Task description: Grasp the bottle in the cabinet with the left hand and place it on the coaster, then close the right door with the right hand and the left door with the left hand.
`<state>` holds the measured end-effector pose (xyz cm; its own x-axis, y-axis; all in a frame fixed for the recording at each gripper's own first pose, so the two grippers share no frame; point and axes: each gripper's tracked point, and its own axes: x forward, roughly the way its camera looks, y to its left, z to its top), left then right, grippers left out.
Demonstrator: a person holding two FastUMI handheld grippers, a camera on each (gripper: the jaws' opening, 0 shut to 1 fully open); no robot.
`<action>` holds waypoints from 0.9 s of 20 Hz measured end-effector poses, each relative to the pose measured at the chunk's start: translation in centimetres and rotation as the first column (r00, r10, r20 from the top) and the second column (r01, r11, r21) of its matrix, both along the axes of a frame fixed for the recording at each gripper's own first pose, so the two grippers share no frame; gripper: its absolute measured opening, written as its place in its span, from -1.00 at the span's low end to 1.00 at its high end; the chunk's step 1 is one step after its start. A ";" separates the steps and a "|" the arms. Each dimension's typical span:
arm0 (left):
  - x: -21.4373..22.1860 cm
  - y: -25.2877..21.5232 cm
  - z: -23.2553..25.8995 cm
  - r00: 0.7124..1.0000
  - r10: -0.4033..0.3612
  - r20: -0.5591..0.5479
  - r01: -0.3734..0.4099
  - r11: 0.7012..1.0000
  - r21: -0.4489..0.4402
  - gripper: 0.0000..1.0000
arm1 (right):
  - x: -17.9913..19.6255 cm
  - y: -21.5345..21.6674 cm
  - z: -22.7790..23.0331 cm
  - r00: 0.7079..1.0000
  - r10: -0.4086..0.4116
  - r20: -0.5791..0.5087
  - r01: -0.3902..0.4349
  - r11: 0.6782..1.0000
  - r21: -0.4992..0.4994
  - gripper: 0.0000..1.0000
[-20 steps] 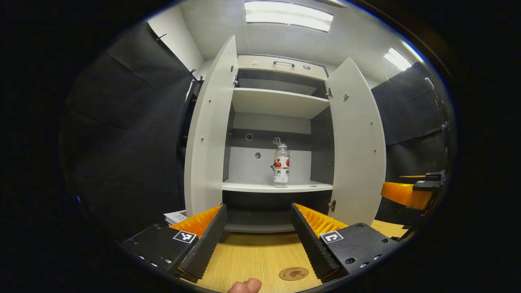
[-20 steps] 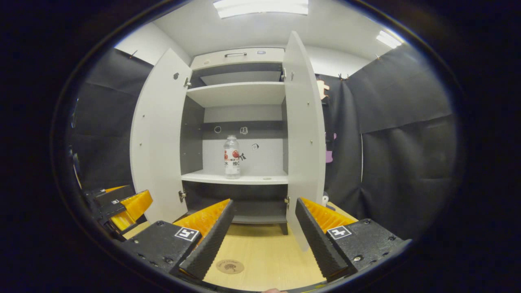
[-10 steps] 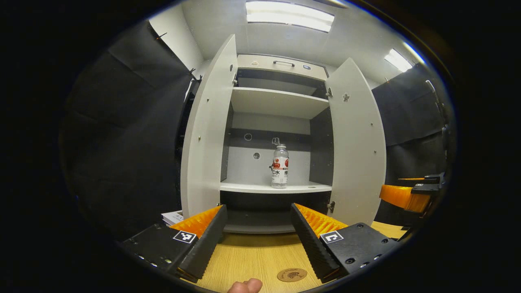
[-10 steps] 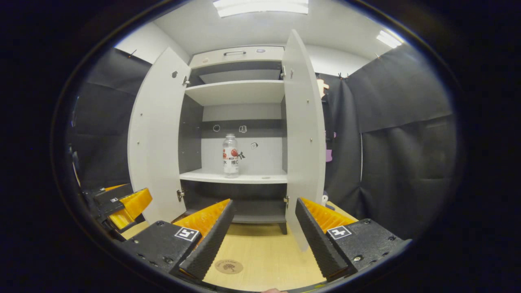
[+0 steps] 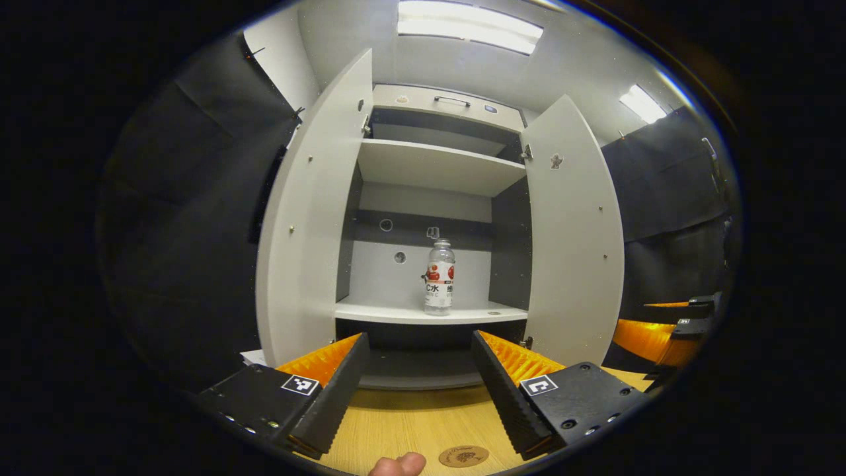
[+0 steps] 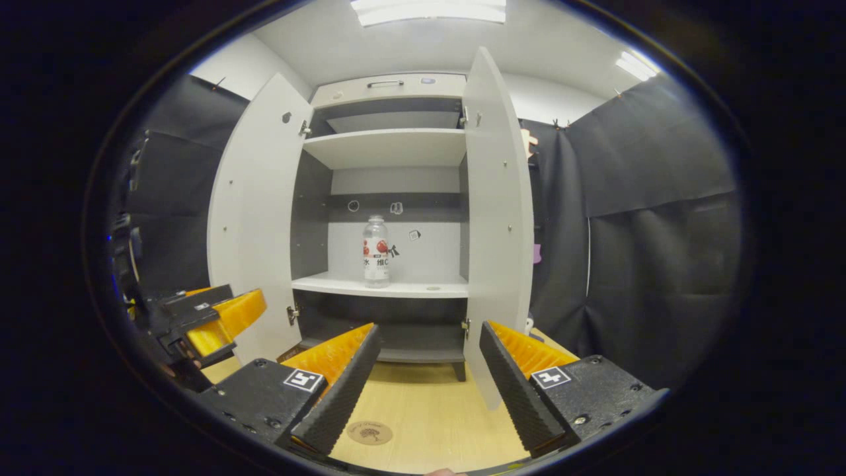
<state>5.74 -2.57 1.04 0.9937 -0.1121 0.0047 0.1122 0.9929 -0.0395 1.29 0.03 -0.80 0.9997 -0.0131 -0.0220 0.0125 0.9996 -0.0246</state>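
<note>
Bottle (image 5: 439, 277) stands upright on the middle shelf (image 5: 396, 312) of the open cabinet (image 5: 436, 165), toward the right half of the shelf in the left gripper view; clear body, red-and-white label, pale cap. In the right gripper view the same bottle (image 6: 375, 252) sits nearer the shelf's middle, against the pale back panel. Both doors stand wide: left door (image 5: 301, 218) swung out, right door (image 5: 574, 231) likewise, each showing its inner face. Left gripper (image 5: 418, 383) is spread wide, nothing between its fingers, held low over the wooden tabletop (image 5: 403, 423) and well short of the shelf. Right gripper (image 6: 427, 377) is equally spread, empty, also above the tabletop, with the right door's (image 6: 496, 218) lower edge hanging just beyond its right finger. Coaster (image 5: 463, 456), a round brown disc, lies flat on the wood near the bottom of the left gripper view, just beside a fingertip (image 5: 398, 465) of the person; it lies by the inner finger in the right gripper view (image 6: 369, 433). Upper shelf (image 5: 436, 168) is bare. The right gripper appears at the right edge of the left gripper view (image 5: 667, 317); the left gripper at the left edge of the right gripper view (image 6: 211, 320).
</note>
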 end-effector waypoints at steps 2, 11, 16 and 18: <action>2.9 -1.1 0.8 1.000 -0.029 0.005 0.029 1.000 0.010 0.97 | 0.0 -0.2 0.1 1.000 -0.006 0.004 0.006 1.000 -0.008 0.99; 20.3 -6.1 1.9 0.989 -0.139 -0.045 0.138 0.990 -0.026 0.89 | -0.8 -3.4 0.8 0.994 -0.110 0.016 0.110 0.994 -0.016 0.98; 28.0 -5.8 -0.2 0.991 -0.084 -0.109 0.087 0.996 0.021 0.89 | -0.9 -6.2 1.2 0.983 -0.182 0.019 0.183 0.983 -0.014 0.99; 30.2 -5.8 -0.9 0.990 -0.074 -0.123 0.079 0.996 0.031 0.89 | -0.6 -7.0 1.3 0.979 -0.203 0.020 0.203 0.979 -0.007 0.92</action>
<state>35.94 -8.33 0.13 0.9750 -0.1859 -0.1215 0.1845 0.9826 -0.0224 0.69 -7.00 0.55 0.9764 -0.2159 -0.0018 0.2157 0.9760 -0.0312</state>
